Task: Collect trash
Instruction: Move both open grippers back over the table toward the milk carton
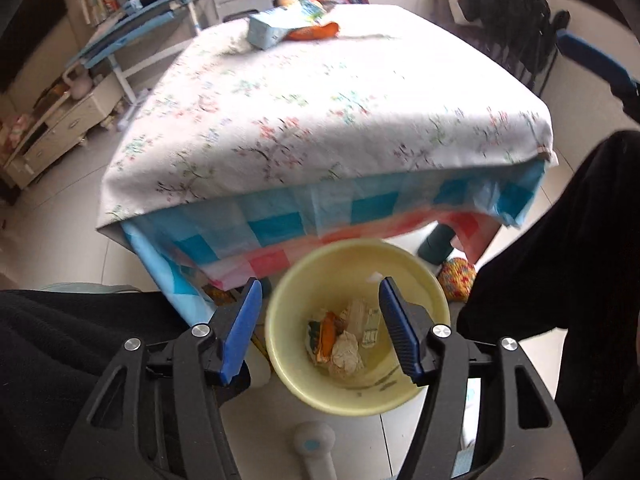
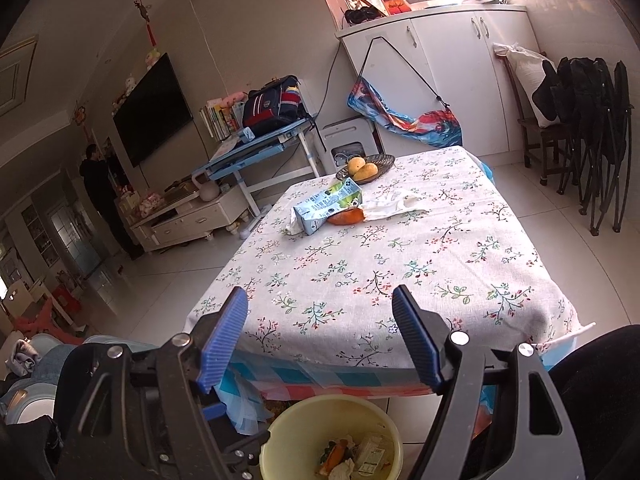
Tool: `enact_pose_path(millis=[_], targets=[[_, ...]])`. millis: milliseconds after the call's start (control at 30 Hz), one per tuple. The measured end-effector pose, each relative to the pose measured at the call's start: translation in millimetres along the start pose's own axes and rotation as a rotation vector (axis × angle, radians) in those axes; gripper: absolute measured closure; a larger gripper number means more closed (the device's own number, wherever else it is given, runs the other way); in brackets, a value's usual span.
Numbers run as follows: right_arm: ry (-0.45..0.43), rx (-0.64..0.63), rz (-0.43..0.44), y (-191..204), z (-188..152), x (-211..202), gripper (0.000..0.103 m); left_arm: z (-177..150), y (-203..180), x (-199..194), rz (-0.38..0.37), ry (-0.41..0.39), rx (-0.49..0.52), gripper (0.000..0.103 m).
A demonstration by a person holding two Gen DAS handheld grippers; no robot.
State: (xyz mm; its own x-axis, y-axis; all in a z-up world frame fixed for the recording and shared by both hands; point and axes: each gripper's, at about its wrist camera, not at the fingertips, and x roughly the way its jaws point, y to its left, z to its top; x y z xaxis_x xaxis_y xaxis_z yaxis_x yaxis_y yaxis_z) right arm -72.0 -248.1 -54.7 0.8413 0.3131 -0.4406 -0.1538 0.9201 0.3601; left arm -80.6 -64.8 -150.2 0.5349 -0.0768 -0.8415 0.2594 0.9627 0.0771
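From the left wrist, the tabletop (image 1: 320, 112) and carton (image 1: 276, 28) smear with blur. The bin's (image 2: 280, 440) lower rim is cut off in the right view, its scraps (image 2: 352, 460) too small to identify.

Yellow plastic bin (image 1: 280, 320) looking smooth, holding crumpled paper (image 1: 345, 354). Flowery tablecloth (image 2: 400, 248) looking soft, matt. Blue finger pads (image 2: 224, 336) looking ribbed, rubbery. Floor tiles (image 2: 192, 264) shining glossy.

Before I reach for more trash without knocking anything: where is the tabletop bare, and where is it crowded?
Bare: the floral tablecloth from its near edge up to the milk carton, and along the right edge. Crowded: the far end, where the carton, an orange wrapper, a white wrapper and the fruit basket cluster.
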Motion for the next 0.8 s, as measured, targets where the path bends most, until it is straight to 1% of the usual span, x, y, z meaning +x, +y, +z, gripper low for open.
enact_pose_path(millis=[67, 133, 200, 333, 433, 800], targets=[[0.002, -0.003, 0.0, 1, -1, 1, 0.031, 5, 7, -10, 0.058, -0.072, -0.028, 0.034], [0.01, -0.008, -0.001, 1, -2, 3, 0.03, 10, 10, -19, 0.095, -0.125, -0.042, 0.033], [0.017, -0.015, -0.001, 3, -3, 4, 0.03, 12, 12, -25, 0.12, -0.161, -0.044, 0.032], [0.02, -0.041, -0.009, 7, -4, 6, 0.03, 17, 16, -36, 0.139, -0.213, -0.056, 0.029], [0.019, -0.051, -0.015, 8, -4, 5, 0.03, 19, 19, -41, 0.153, -0.236, -0.076, 0.025], [0.024, -0.083, -0.03, 12, -5, 7, 0.027, 19, 26, -45, 0.178, -0.269, -0.125, 0.021]])
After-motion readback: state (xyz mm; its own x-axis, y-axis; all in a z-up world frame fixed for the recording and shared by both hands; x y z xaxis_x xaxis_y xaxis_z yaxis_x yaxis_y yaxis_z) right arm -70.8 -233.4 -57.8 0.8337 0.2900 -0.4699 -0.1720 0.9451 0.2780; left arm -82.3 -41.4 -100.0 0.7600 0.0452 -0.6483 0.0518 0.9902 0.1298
